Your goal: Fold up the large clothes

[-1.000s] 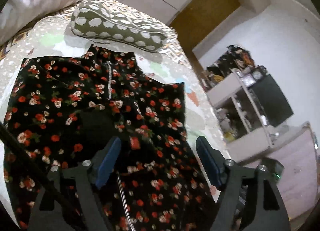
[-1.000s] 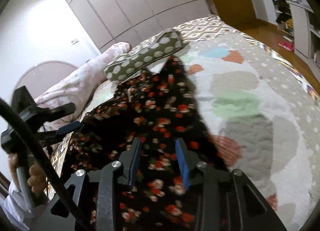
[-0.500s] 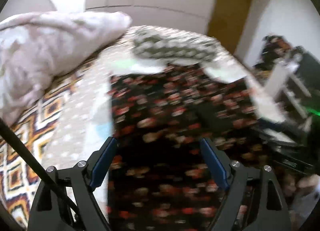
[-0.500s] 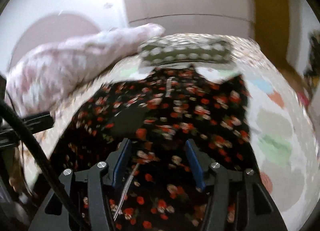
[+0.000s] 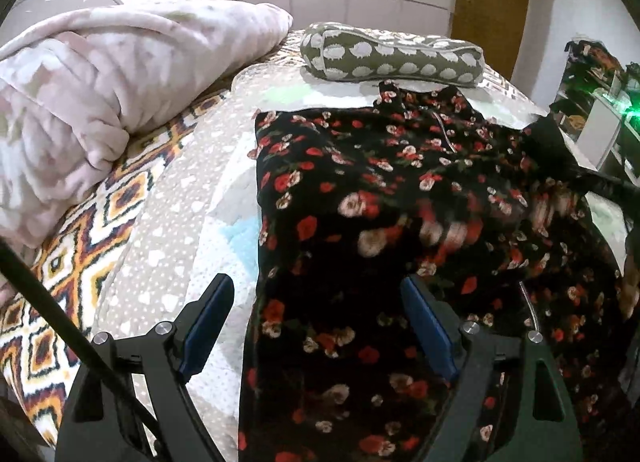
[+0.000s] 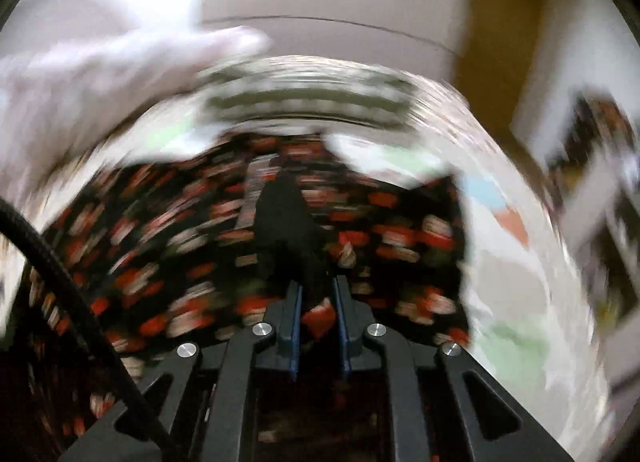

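Observation:
A black dress with red and cream flowers [image 5: 360, 190] lies spread on the bed. My left gripper [image 5: 318, 286] hangs open above its left edge: one blue pad is over the bedspread, the other over the cloth, and neither touches fabric. The right wrist view is heavily blurred by motion. There my right gripper [image 6: 317, 290] is closing, its blue pads nearly together with a pinch of the dress [image 6: 180, 246] between them. A dark ridge of cloth rises just ahead of the pads.
A pink blanket [image 5: 100, 102] is heaped at the left. A green pillow with white spots [image 5: 392, 58] lies beyond the dress's neckline. The patterned bedspread [image 5: 160, 222] shows bare at the left. Cluttered shelves [image 5: 600, 110] stand past the bed's right side.
The left gripper swung from the dress's middle to its left edge and sank lower. The right gripper's jaws went from apart to nearly together on a pinch of cloth, and its view is now blurred.

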